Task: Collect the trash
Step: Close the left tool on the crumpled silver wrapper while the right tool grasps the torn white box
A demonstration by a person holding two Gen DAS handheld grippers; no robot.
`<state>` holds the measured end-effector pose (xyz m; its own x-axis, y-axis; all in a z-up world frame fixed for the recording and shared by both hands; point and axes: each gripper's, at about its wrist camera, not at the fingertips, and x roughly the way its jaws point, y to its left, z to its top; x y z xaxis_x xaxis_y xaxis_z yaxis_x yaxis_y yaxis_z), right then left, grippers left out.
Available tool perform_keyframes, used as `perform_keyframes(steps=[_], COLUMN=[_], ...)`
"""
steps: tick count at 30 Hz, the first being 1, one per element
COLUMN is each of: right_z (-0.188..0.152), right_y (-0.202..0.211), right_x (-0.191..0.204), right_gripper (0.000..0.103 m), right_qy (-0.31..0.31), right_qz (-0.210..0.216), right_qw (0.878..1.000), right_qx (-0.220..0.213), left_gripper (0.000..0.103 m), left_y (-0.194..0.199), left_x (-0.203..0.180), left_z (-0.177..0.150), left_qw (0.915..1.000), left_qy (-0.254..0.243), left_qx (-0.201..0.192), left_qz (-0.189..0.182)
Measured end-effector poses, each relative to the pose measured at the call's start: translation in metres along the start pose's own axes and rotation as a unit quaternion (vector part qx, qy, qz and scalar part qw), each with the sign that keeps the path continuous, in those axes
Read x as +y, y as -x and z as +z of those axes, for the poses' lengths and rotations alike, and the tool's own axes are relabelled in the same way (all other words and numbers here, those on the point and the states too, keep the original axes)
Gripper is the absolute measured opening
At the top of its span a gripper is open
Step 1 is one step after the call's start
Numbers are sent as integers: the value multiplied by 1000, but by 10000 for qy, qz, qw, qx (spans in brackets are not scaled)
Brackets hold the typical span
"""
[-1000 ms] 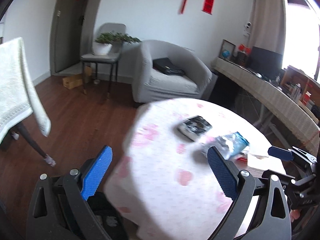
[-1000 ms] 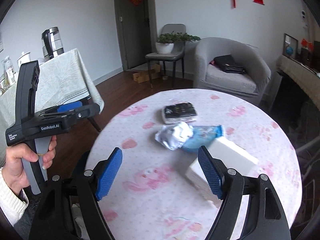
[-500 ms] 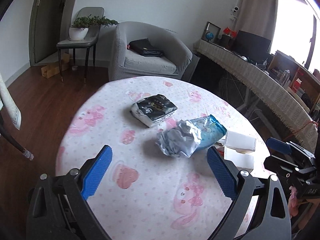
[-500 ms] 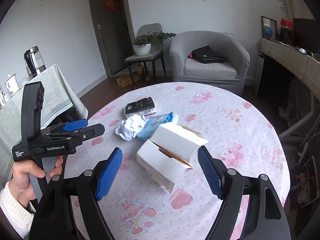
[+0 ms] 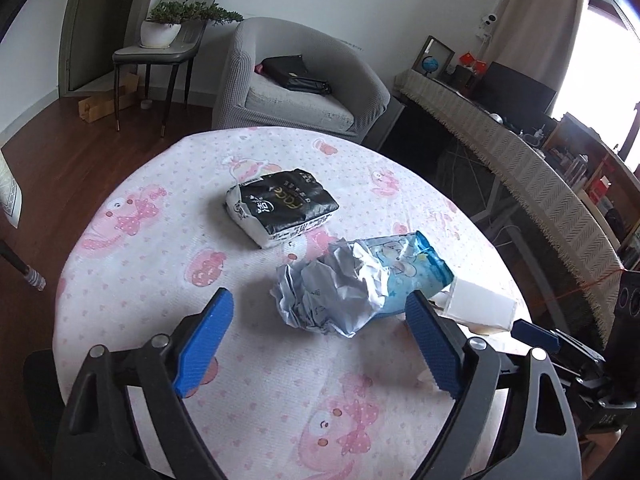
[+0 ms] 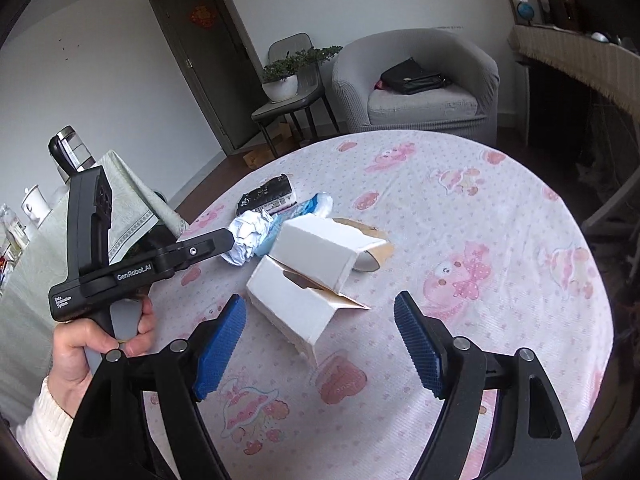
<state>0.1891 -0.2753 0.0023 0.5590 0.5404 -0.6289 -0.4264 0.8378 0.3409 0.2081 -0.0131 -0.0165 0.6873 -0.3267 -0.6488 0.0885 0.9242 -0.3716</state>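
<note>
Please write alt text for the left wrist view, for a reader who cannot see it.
The open left tool hovers over a round table with a pink-patterned cloth, aimed at a crumpled paper wrapper lying against a blue snack bag. A black packet lies farther back; a white box is at right.

A home living room. A grey armchair (image 5: 296, 80) stands by a potted plant (image 5: 164, 26) on a chair, on wood floor (image 5: 80, 148). A pink cartoon cloth covers the round counter (image 5: 168, 240).
</note>
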Motion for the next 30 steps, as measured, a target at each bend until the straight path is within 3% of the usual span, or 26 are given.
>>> perform_keyframes(steps=[5,18,25,30], right_z=[2,11,17,16], right_y=[-7,-22,-24,-29], right_x=[-13,-21,-2,9], right_gripper=[73,65,47,27], right_qy=[-339,-684,-373,-169], right_qz=[412,767,788,594], right_qw=[9986,9947,9962,9981], right_qx=[21,-48,-51,41], left_gripper=[85,69,65,62], left_y=[-5,-13,-9,-8], left_x=[0,1,-3,-2], left_z=[4,9,7,7], left_qw=[9999,9993,9997,9997], left_qy=[131,315,199,159], left_qx=[17,92,66,63], left_qz=[-91,-188,-142,-151])
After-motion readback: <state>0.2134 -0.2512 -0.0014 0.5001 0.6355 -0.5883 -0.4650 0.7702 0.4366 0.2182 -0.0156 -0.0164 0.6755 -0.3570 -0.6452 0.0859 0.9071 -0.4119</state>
